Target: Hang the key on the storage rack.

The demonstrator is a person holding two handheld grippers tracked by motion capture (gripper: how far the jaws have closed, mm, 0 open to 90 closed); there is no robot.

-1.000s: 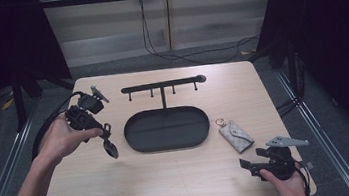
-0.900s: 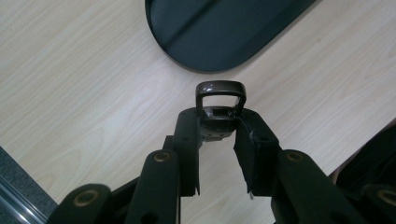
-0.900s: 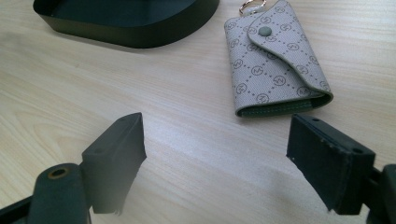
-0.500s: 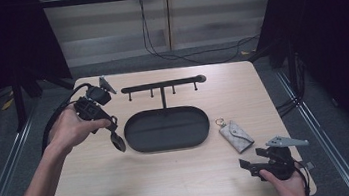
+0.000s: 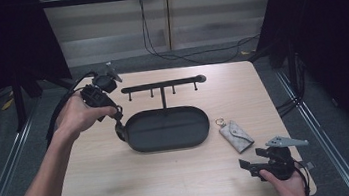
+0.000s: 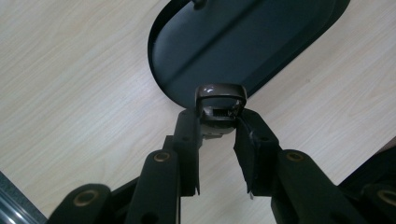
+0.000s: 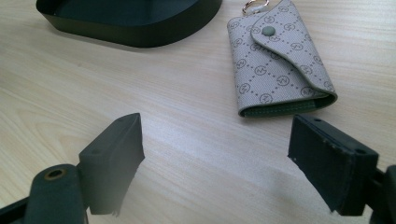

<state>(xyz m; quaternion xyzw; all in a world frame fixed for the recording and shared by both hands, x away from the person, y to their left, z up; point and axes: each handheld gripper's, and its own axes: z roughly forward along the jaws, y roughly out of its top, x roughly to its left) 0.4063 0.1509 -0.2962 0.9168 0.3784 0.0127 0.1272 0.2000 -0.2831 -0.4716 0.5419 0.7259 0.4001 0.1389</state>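
Left gripper (image 5: 118, 127), over the left half of the table: jaws pinched on a small dark brown object with a glossy loop at its top, probably a key fob (image 6: 219, 106). In the left gripper view the fob is clamped between the two black jaws and hangs above the left end of the tray (image 6: 261, 42). In the high view it is seen just at that tray's left rim, raised off the table (image 5: 98, 188).

The tray is a dark oval dish near the table's middle. A post stands up from its far side and carries a horizontal hook bar (image 5: 161, 85) with short pegs hanging beneath, all bare.

Right gripper (image 5: 259, 165), near the table's front right corner: jaws spread wide with nothing between them. Their opening has just been widened. A grey patterned key pouch (image 7: 280, 60), flap snapped shut, metal ring at its far end, lies flat on the table ahead of them, between this gripper and the tray's right end.

Step judged in hand: the fob is being carried to the stand, either for a peg or for the tray; which one cannot be told yet.

Next move, as judged: for a peg, the fob must be lifted to bar height and its loop lined up with a peg tip before release. For the tray, a short lowering over the rim would be enough. The pouch is judged next for the right gripper, which would need to be brought forward and closed across the pouch's narrow width.
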